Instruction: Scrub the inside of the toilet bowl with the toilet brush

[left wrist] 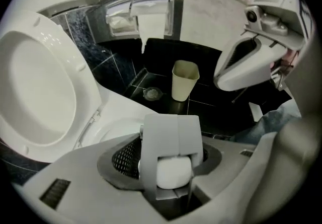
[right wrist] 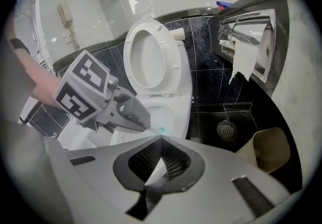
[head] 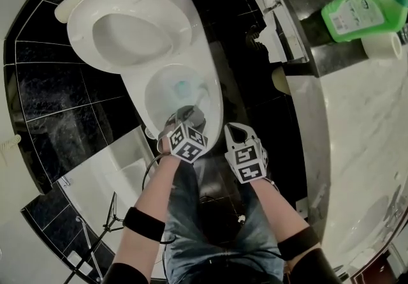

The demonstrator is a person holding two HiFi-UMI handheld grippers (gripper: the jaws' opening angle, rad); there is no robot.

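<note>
- The left gripper (left wrist: 169,158) is closed on the white rounded handle end, in a grey casing, of the toilet brush (left wrist: 173,172). The brush head is hidden behind the jaws in every view.
- The right gripper (right wrist: 160,140) is just beside it, with the jaw tips together and nothing between them.
- The white ceramic toilet bowl (head: 167,94) lies under the left gripper, its seat raised. A small teal patch of water (head: 182,89) shows inside.
- Farther away, a beige plastic bin (left wrist: 184,81) stands near a round metal floor drain (left wrist: 152,93) on the black tiles.
- A green plastic bottle (head: 360,13) lies on the counter, cut off by the picture edge.
</note>
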